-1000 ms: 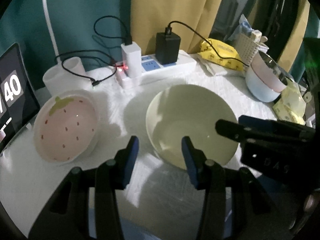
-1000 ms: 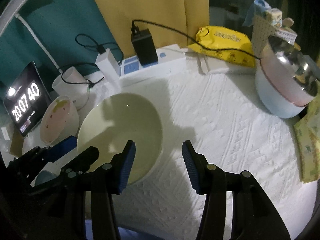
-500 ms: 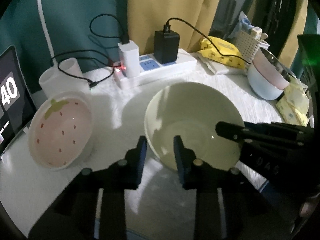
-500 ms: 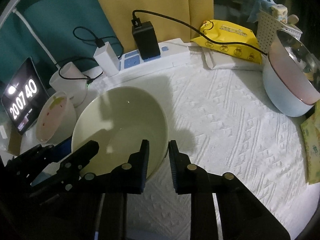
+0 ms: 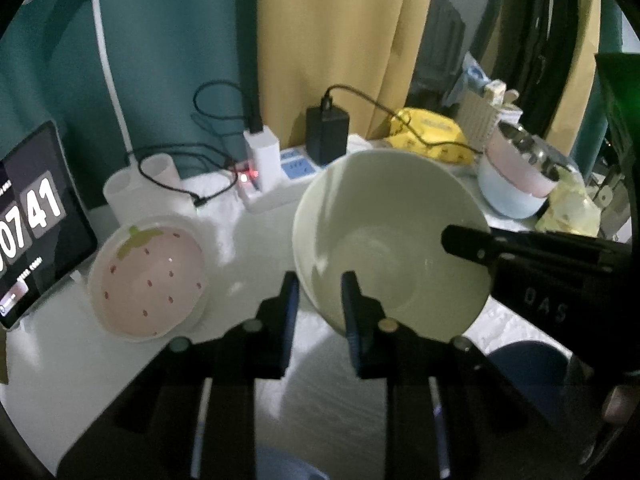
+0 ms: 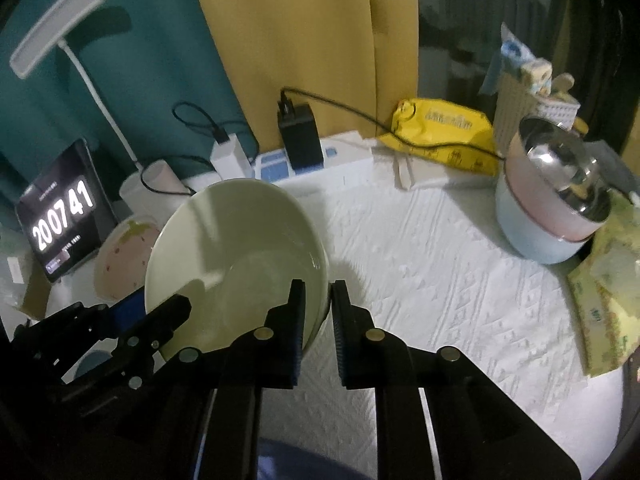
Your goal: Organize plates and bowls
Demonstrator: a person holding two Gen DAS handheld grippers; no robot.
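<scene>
Left wrist view shows both my grippers, left [image 5: 319, 294] and right [image 6: 317, 305], clamped on the pale green ceramic bowl's [image 5: 384, 240] rim at opposite sides, so I should lift evenly, keeping it level.

Dim, soft blur, fisheye vignetting

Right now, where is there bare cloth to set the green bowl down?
Free: the white cloth between the green bowl and the stacked bowls. Crowded: the strawberry bowl and tablet on the left, and the power strip and yellow pack at the back.
</scene>
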